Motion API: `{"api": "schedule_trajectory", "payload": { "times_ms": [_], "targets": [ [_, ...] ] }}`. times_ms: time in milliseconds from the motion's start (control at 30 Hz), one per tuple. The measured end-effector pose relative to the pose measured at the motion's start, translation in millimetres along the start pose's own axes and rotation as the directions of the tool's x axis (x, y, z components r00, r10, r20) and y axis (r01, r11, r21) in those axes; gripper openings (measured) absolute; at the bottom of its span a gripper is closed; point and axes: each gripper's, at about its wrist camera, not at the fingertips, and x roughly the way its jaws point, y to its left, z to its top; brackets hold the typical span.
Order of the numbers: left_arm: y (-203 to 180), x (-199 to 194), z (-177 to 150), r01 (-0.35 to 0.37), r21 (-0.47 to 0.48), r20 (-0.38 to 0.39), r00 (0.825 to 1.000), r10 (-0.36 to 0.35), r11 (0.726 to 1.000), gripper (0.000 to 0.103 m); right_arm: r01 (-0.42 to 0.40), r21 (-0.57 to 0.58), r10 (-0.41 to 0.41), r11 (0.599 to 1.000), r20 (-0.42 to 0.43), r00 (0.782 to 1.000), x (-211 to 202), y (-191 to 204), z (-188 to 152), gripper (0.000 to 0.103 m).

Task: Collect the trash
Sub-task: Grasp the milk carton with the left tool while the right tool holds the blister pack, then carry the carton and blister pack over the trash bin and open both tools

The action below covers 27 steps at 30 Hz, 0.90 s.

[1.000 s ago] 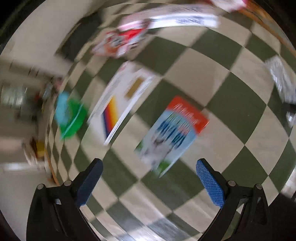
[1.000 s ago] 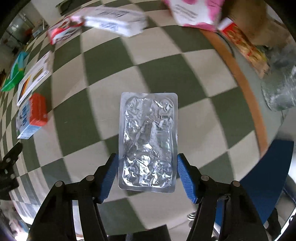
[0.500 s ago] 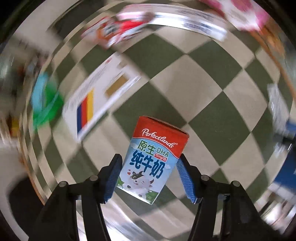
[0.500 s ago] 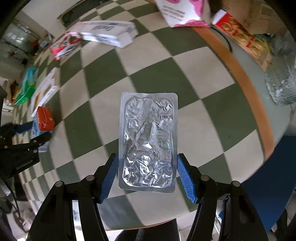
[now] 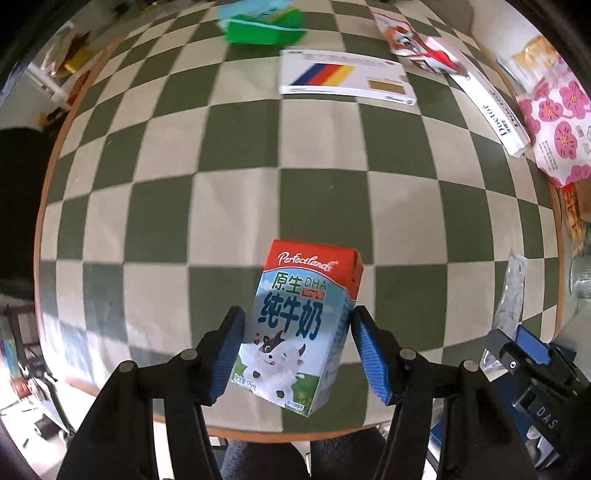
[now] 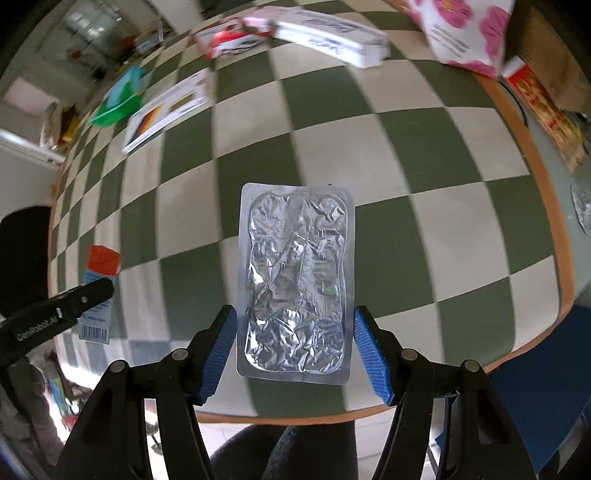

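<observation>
Fingers of our left gripper (image 5: 297, 349) clamp the milk carton (image 5: 301, 328) by its sides; our right gripper (image 6: 293, 349) pinches the foil pack (image 6: 295, 280), both lifted off the worktop (image 5: 229, 206) for carrying away.

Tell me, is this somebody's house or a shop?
Probably a room in a home or a small workroom. A round table with a checkered cloth holds a milk carton, a green tub and flowery tissues.

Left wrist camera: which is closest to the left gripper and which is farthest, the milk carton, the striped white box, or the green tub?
1. Milk carton, held in the left gripper.
2. Striped white box, far side, slightly right.
3. Green tub, at the far edge.
</observation>
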Motion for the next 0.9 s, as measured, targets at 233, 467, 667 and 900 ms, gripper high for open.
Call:
{"api": "schedule_trajectory", "payload": {
  "times_ms": [233, 467, 667, 900],
  "targets": [
    [43.4, -31.9, -43.9, 0.023, -0.039, 0.080, 0.997, -0.020, 0.999, 0.055, -0.021, -0.108, 0.026, 0.994, 0.043, 0.999, -13.3, 50.2, -35.9, 0.066],
    [96.8, -17.1, -99.1, 0.124, -0.032, 0.097, 0.988, -0.121, 0.992, 0.042, -0.019, -0.116, 0.031, 0.993, 0.100, 0.994, -30.0, 89.3, -113.7, 0.066],
    [114.8, -3.4, -109.7, 0.182, 0.039, 0.124, 0.975, -0.186, 0.982, 0.053, 0.001, -0.043, 0.003, 0.999, 0.112, 0.994, -16.9, 101.1, -178.4, 0.066],
    [89.5, 30.0, -113.6, 0.042, 0.195, 0.095, 0.994, -0.061, 0.980, 0.042, 0.019, 0.071, -0.027, 0.997, 0.115, 0.993, 6.6, 100.6, -202.8, 0.066]
  ]
}}
